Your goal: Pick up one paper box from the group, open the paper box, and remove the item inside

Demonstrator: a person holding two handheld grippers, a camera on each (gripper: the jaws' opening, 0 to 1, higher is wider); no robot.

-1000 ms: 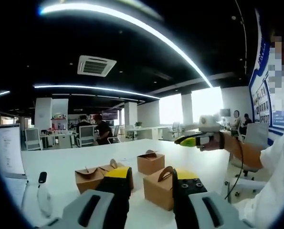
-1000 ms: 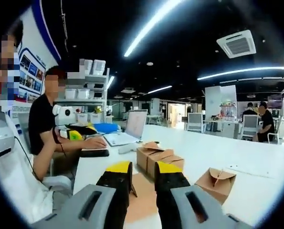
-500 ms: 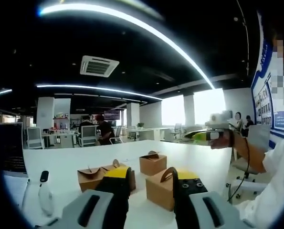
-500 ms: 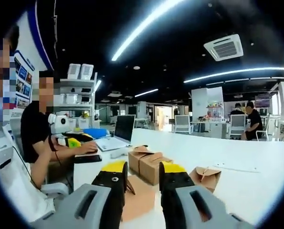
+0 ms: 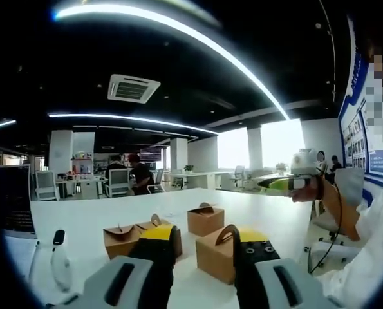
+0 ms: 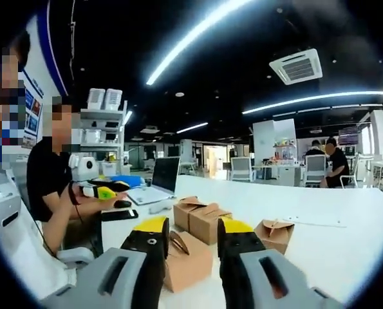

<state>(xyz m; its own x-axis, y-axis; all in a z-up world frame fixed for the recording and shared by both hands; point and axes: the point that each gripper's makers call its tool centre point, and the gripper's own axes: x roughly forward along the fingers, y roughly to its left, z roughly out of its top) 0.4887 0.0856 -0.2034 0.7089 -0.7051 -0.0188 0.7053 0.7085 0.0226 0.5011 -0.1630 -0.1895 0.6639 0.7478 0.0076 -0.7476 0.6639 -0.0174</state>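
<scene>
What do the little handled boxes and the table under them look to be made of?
The boxes look like matte brown kraft cardboard: flat tan colour, folded flaps, a die-cut arched handle on top. The table shows a smooth white top with a soft sheen, probably laminate, though the look leaves that open.

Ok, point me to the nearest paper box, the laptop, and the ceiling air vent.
nearest paper box (image 6: 190, 264), right gripper view, on its front face between the fingers.
laptop (image 6: 165, 174), right gripper view, on its dark screen.
ceiling air vent (image 5: 132, 88), left gripper view, on its central grille.
</scene>
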